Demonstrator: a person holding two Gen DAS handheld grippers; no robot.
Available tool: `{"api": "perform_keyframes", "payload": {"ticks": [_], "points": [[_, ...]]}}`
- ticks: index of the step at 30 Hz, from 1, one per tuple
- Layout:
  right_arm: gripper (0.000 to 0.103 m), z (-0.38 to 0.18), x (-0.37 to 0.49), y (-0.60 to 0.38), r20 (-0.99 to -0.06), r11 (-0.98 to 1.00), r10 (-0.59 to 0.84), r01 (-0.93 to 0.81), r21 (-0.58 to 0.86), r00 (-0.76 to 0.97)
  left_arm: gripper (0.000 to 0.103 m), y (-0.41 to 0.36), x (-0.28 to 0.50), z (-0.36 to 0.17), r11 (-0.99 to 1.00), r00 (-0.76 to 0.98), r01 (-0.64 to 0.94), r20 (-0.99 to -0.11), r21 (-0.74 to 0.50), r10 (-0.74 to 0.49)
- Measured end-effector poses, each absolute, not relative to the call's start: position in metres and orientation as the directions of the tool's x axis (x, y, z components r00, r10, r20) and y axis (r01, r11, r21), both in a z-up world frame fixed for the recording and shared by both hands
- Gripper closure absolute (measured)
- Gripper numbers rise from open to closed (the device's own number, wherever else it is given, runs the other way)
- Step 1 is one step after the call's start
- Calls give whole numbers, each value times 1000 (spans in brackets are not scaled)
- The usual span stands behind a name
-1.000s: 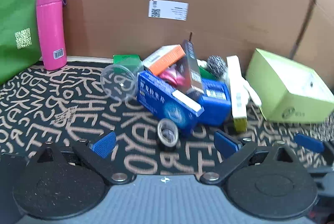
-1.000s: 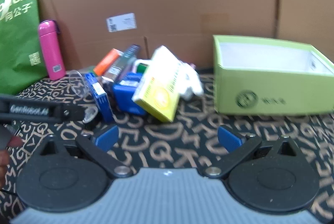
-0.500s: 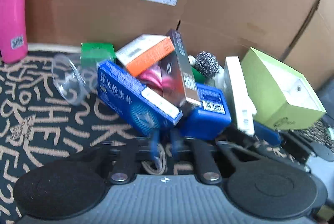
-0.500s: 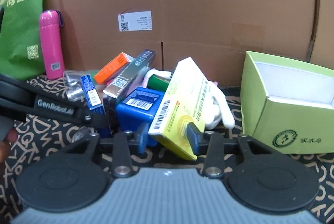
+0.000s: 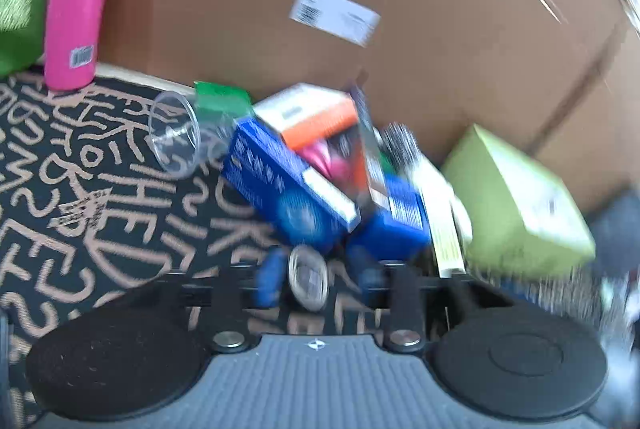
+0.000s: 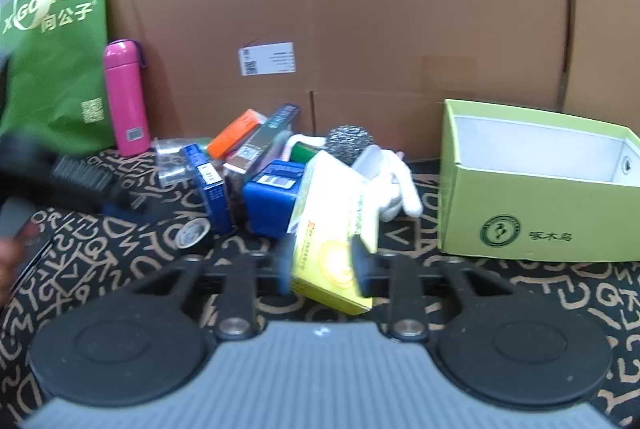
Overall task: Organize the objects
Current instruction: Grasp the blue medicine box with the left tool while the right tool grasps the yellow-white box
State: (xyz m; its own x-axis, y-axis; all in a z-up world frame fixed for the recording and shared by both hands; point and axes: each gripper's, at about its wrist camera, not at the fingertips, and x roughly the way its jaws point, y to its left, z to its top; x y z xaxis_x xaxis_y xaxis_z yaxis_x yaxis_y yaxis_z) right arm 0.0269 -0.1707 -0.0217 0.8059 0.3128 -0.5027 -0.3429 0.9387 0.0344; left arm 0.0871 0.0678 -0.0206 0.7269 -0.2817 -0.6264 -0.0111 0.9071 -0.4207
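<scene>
A pile of boxes lies on the patterned mat: a long blue box (image 5: 288,185), an orange-and-white box (image 5: 308,113), a blue block (image 6: 272,197), a steel scourer (image 6: 350,143). My left gripper (image 5: 316,279) has its blue pads close on either side of a small roll of clear tape (image 5: 308,283), at the front of the pile; the view is blurred. The tape also shows in the right wrist view (image 6: 194,233). My right gripper (image 6: 324,263) is shut on a yellow box (image 6: 332,249), tilted against the pile. A light green open box (image 6: 536,189) stands to the right.
A pink flask (image 6: 126,97) and a green bag (image 6: 52,57) stand at the back left. A clear plastic cup (image 5: 178,133) lies on its side left of the pile. Brown cardboard walls (image 6: 360,9) close the back.
Both grippers went from wide open to closed: the left moved in around the tape roll, the right onto the yellow box. The left view has since swung and blurred.
</scene>
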Motion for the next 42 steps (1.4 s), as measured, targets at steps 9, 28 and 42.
{"api": "perform_keyframes", "payload": {"ticks": [9,28,42], "points": [[45,-34,32,-165,-520,940,294,-342,3,802,33,68,144,-38,887,723,-137,-657,-442,-215],[33,-24,-9,-163,-544,884,389,-467,-7,743,22,127,46,-15,937,689,-16,-683,-349,-243],[12,-46,30,-162,-584,927,329,-373,49,742,39,130,100,-45,949,677,-61,-712,-309,-188]]}}
